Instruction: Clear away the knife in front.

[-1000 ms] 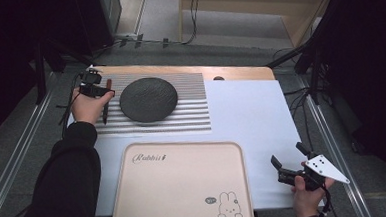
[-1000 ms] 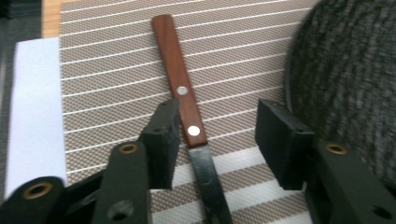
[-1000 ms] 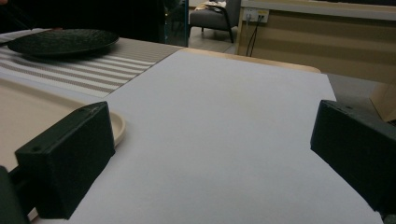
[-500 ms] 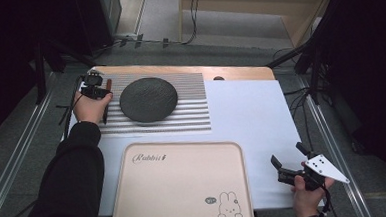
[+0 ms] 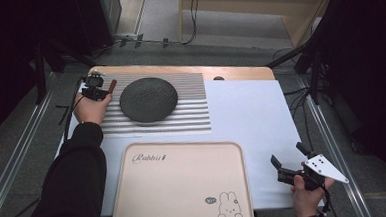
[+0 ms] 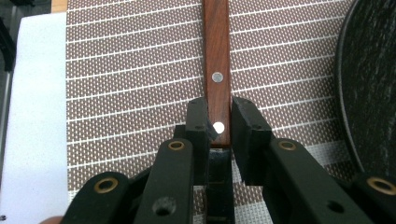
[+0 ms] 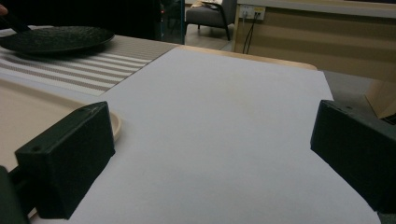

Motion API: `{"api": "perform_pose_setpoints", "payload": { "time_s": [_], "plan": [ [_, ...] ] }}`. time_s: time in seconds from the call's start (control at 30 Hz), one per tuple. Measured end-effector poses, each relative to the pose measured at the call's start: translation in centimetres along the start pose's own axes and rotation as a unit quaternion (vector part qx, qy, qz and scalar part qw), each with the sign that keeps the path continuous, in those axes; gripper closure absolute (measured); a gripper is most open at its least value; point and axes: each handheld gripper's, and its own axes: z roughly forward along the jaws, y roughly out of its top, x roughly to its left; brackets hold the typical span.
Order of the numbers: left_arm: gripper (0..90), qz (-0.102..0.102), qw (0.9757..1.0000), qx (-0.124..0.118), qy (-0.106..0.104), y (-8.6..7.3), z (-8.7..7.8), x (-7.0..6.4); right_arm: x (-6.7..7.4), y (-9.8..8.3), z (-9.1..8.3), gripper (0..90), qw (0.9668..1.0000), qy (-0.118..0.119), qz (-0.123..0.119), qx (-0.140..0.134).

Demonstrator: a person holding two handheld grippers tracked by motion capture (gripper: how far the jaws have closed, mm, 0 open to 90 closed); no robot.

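Bench [image 5: 249,73] under white sheet [image 5: 251,120]; cream rabbit tray [image 5: 180,187] at six o'clock, striped mat [image 5: 191,113] at eleven carrying the dark plate [image 5: 148,99]. My left tool [image 6: 219,119] is clamped on a wooden handle [image 6: 217,51] just beside that plate. My right tool [image 7: 210,154] gapes wide at four o'clock.

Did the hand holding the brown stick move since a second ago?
Yes. The left gripper with the wooden handle has slid farther up the striped mat, away from the person, staying left of the dark plate.
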Motion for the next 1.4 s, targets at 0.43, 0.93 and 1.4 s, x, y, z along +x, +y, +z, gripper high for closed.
{"api": "perform_pose_setpoints", "payload": {
  "time_s": [0.43,0.93,1.4],
  "plan": [
    [77.3,0.0,0.9997,-0.008,-0.024,-0.4,-1.0,0.4,0.0,0.0,0.1,0.0,1.0,-0.001,-0.002,0.001],
    [77.4,0.011,0.9986,-0.022,-0.046,-1.4,-3.7,0.5,0.1,0.0,0.1,0.0,1.0,0.0,-0.004,0.001],
    [77.3,0.023,0.996,-0.033,-0.08,-2.1,-5.8,-0.9,0.1,0.1,0.1,0.0,1.0,0.0,-0.006,0.002]
  ]
}}
